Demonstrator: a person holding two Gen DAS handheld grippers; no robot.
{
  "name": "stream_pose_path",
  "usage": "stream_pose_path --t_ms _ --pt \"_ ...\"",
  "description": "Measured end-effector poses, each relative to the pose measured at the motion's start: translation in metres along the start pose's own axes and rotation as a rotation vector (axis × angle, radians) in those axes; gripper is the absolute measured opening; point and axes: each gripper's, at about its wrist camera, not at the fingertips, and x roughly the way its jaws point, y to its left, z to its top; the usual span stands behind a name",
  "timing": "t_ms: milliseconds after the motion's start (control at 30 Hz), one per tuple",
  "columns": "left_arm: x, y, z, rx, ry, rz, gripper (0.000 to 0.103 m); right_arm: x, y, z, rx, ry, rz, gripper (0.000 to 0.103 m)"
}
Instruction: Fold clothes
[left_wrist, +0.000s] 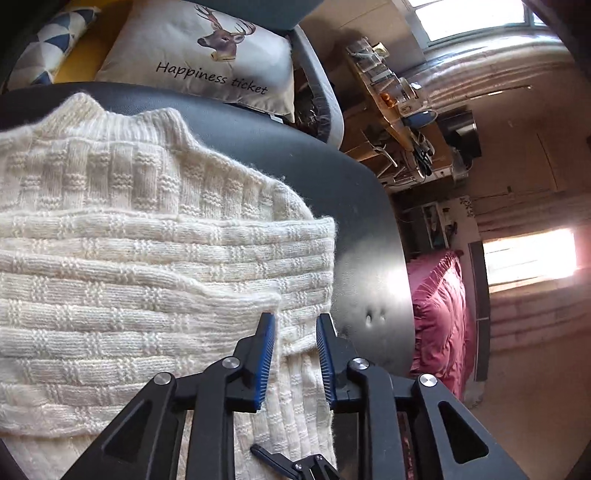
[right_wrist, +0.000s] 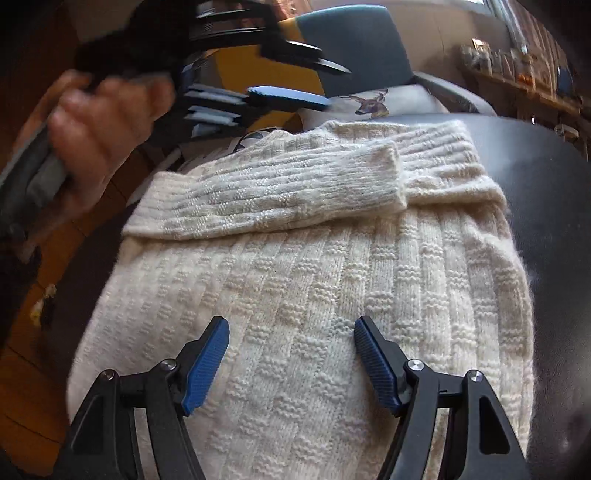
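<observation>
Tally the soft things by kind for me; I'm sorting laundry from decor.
Cream knit sweater: 1
Deer cushion: 1
Blue-and-white patterned cushion: 1
Total: 3

We count one cream knitted sweater (right_wrist: 295, 295) on one dark round table (left_wrist: 314, 155), two sleeves folded across it, two grippers (right_wrist: 291, 328) (left_wrist: 295, 317), one hand (right_wrist: 99, 122), and two cushions: one with a deer (left_wrist: 207, 55), one patterned (left_wrist: 48, 48).
</observation>
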Motion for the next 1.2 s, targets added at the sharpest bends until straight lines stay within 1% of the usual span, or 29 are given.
stream_pose_path --t_ms 33,67,133,167,200,300,400,433,467,500,533,567,600,633,667,700,767,833,900,1000,1033,1067,1100,1200 --pt "-0.008 0.002 -0.002 -0.011 -0.014 -0.023 0.023 -0.005 -0.010 0.006 0.060 -0.009 0.037 0.072" --pt "-0.023 0.006 -0.007 -0.024 -0.038 -0.059 0.026 -0.009 -0.022 0.013 0.124 -0.024 0.064 0.072" --pt "-0.052 0.015 -0.018 -0.048 -0.086 -0.126 0.032 -0.017 -0.047 0.030 0.253 -0.067 0.082 0.072" --pt "-0.069 0.024 -0.027 -0.060 -0.113 -0.143 0.036 -0.017 -0.058 0.038 0.304 -0.081 0.091 0.072" --pt "-0.084 0.035 -0.036 -0.072 -0.141 -0.155 0.038 -0.014 -0.065 0.045 0.336 -0.084 0.105 0.072" --pt "-0.121 0.077 -0.070 -0.142 -0.214 -0.157 0.040 -0.002 -0.089 0.065 0.436 -0.086 0.146 0.072" --pt "-0.146 0.128 -0.105 -0.262 -0.271 -0.163 0.040 0.023 -0.104 0.066 0.560 -0.052 0.187 0.071" --pt "-0.153 0.143 -0.116 -0.298 -0.292 -0.169 0.040 0.027 -0.106 0.065 0.584 -0.058 0.195 0.069" --pt "-0.159 0.157 -0.126 -0.339 -0.312 -0.177 0.040 0.027 -0.106 0.065 0.598 -0.083 0.205 0.068" --pt "-0.164 0.170 -0.135 -0.380 -0.328 -0.185 0.040 0.027 -0.105 0.066 0.603 -0.102 0.222 0.068" --pt "-0.168 0.181 -0.142 -0.410 -0.342 -0.194 0.040 0.029 -0.102 0.068 0.599 -0.107 0.235 0.060" --pt "-0.172 0.191 -0.148 -0.436 -0.359 -0.203 0.040 0.030 -0.099 0.070 0.594 -0.112 0.247 0.048" --pt "-0.176 0.198 -0.152 -0.452 -0.379 -0.208 0.040 0.034 -0.096 0.071 0.589 -0.106 0.243 0.044" --pt "-0.180 0.204 -0.156 -0.468 -0.398 -0.219 0.040 0.040 -0.093 0.073 0.584 -0.085 0.218 0.041" --pt "-0.182 0.209 -0.157 -0.486 -0.417 -0.247 0.040 0.046 -0.092 0.073 0.589 -0.064 0.205 0.034" --pt "-0.184 0.213 -0.157 -0.505 -0.430 -0.279 0.040 0.050 -0.093 0.071 0.602 -0.050 0.200 0.031" --pt "-0.184 0.216 -0.155 -0.526 -0.443 -0.304 0.040 0.053 -0.093 0.069 0.601 -0.051 0.158 0.014" --pt "-0.184 0.216 -0.153 -0.543 -0.457 -0.330 0.040 0.055 -0.091 0.066 0.568 -0.047 0.113 0.006" --pt "-0.186 0.218 -0.154 -0.575 -0.485 -0.375 0.040 0.055 -0.083 0.066 0.465 -0.053 0.081 0.007" --pt "-0.191 0.233 -0.158 -0.686 -0.560 -0.430 0.041 0.052 -0.075 0.062 0.373 -0.083 0.076 0.014" --pt "-0.193 0.237 -0.159 -0.714 -0.585 -0.440 0.041 0.052 -0.073 0.063 0.363 -0.083 0.082 0.020" --pt "-0.196 0.241 -0.159 -0.732 -0.604 -0.446 0.042 0.053 -0.071 0.064 0.355 -0.077 0.081 0.023" --pt "-0.197 0.244 -0.159 -0.745 -0.616 -0.448 0.043 0.054 -0.070 0.067 0.352 -0.068 0.071 0.023" --pt "-0.198 0.244 -0.154 -0.751 -0.607 -0.438 0.045 0.055 -0.066 0.071 0.351 -0.045 0.038 0.023"
